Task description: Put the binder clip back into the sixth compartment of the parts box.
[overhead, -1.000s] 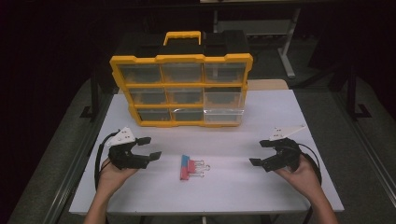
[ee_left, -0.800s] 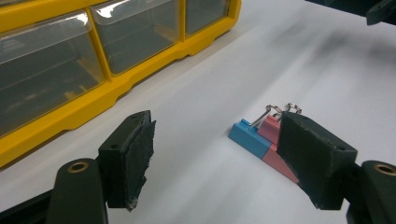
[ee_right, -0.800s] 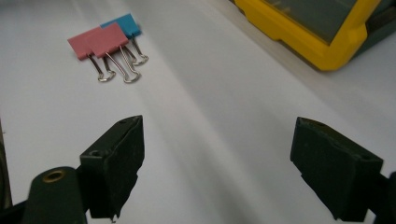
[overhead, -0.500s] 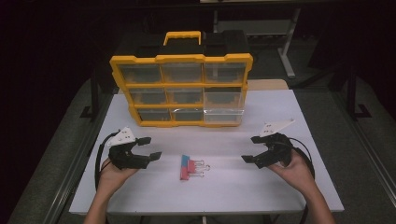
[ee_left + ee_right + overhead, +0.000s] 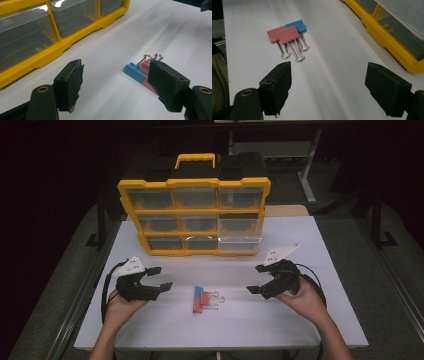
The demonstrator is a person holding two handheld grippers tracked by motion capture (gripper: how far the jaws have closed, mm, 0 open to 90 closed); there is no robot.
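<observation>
Binder clips [image 5: 204,298] lie in a small cluster on the white tabletop [image 5: 310,250], in front of the yellow organizer [image 5: 194,215] and well clear of it. Two pink [image 5: 284,34], one blue [image 5: 296,25], touching or overlapping, wire handles pointing toward the right tongs.

Change since a second ago: right tongs [image 5: 261,279] have slid leftward, in toward the clips. They were out near the tabletop's right side; now noticeably closer, though still apart from the cluster. Left tongs [image 5: 159,277] unchanged, parked just left of the clips. Clips themselves have not moved.

Tongs state: both wide, nothing between them. In the right gripper view the clips sit ahead and left of the gap, not yet lined up. In the left gripper view the far pad [image 5: 167,83] overlaps the pink clips from the camera's angle; contact looks unlikely.

Reading: the right hand is likely opening an approach for a pick. One organizer drawer [image 5: 240,231], lower right, stands pulled out, a probable destination. Overlapping clips may drag along together.
</observation>
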